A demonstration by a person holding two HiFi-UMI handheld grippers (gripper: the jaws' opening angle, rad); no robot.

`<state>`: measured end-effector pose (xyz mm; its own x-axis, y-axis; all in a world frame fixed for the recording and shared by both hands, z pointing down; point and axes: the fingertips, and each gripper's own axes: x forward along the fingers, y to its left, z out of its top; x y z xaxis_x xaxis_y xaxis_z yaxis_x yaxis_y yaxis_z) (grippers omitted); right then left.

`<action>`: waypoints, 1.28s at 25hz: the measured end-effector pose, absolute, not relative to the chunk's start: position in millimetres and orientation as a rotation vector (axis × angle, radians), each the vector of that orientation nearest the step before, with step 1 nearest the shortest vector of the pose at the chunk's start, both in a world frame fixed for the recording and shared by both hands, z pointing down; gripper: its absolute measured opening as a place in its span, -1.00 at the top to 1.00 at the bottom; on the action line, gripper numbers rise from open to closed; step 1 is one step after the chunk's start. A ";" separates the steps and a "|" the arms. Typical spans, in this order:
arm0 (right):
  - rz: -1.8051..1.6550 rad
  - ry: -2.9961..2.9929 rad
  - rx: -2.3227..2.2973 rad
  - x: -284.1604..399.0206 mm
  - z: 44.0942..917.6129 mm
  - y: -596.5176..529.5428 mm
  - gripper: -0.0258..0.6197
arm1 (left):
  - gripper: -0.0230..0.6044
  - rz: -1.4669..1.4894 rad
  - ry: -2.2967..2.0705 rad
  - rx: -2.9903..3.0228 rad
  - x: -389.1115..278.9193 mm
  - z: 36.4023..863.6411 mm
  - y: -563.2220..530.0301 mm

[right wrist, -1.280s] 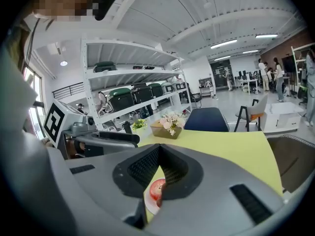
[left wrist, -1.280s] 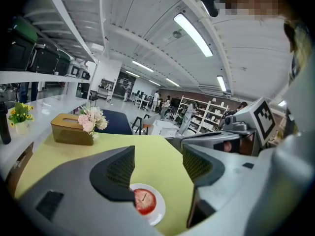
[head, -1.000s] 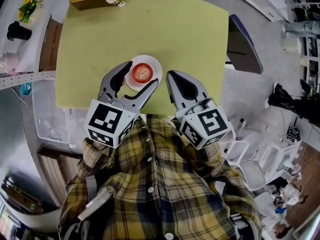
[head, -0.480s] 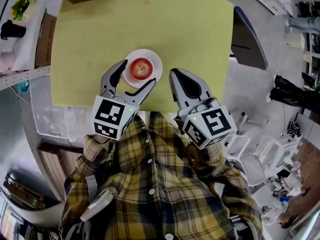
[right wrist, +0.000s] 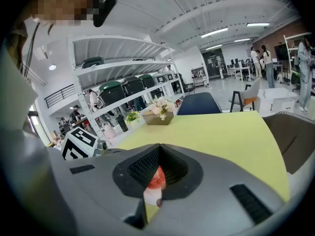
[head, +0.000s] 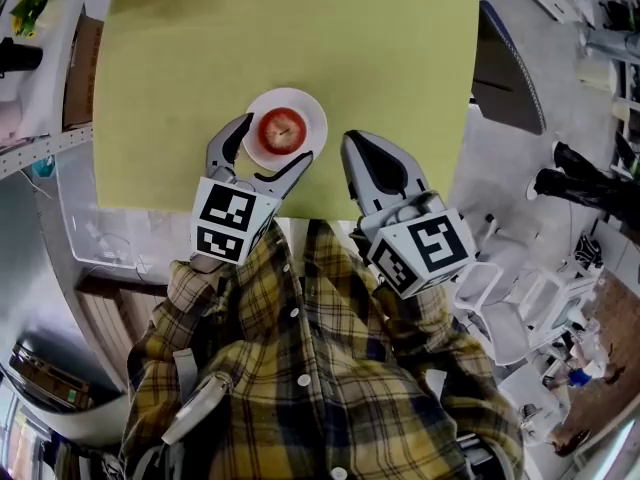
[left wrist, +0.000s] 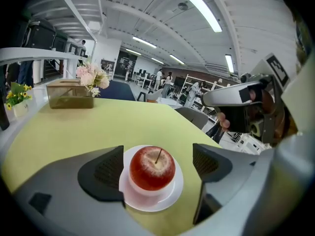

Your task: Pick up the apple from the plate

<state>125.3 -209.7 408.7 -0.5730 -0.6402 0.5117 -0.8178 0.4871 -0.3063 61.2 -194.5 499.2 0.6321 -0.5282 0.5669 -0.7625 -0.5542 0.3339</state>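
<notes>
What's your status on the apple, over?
Left gripper jaws opening, straddling the apple on its plate, no contact. Right gripper jaws shut, empty, alongside. Nothing in the way.

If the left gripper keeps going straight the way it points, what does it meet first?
Most likely the apple on the white plate: it sits dead ahead between the left gripper's opening jaws, not touching either one.

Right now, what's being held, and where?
Nothing. The left gripper, jaws opening, flanks the round red apple on the white plate without touching; the right gripper is shut, empty.
</notes>
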 end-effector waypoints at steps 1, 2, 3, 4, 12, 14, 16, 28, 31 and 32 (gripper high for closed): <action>0.763 -2.405 1.227 125.7 411.1 -210.0 0.93 | -0.42 0.555 -1.005 2.289 61.4 503.3 -195.2; 0.768 -2.403 1.226 126.1 413.6 -210.2 0.93 | -0.42 0.562 -1.001 2.284 61.8 507.8 -195.2; 0.772 -2.401 1.225 126.7 416.2 -210.2 0.93 | -0.42 0.570 -0.995 2.279 62.3 512.3 -194.7; 0.776 -2.397 1.223 127.1 418.6 -210.1 0.93 | -0.42 0.579 -0.990 2.274 62.8 516.6 -194.3; 0.800 -2.379 1.215 129.2 429.9 -209.0 0.93 | -0.42 0.631 -0.961 2.279 69.4 535.2 -191.3; 0.803 -2.379 1.211 128.1 432.1 -211.6 0.93 | -0.42 0.639 -0.957 2.277 69.7 539.6 -192.7; 0.809 -2.378 1.206 127.2 434.5 -213.1 0.93 | -0.42 0.651 -0.951 2.274 70.0 543.7 -193.1; 0.868 -2.359 1.205 130.1 444.3 -212.7 0.93 | -0.42 0.724 -0.925 2.274 71.9 557.8 -194.1; 0.878 -2.354 1.208 130.2 444.9 -212.6 0.93 | -0.42 0.734 -0.916 2.274 72.7 559.2 -192.4; 0.882 -2.353 1.210 130.2 445.2 -212.5 0.93 | -0.42 0.736 -0.913 2.275 73.2 559.6 -191.7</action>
<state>130.2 -212.5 445.2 -0.5735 -0.6006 0.5571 -0.8188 0.4412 -0.3673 73.2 -191.7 559.6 0.6148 -0.4240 0.6650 -0.7400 -0.6018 0.3004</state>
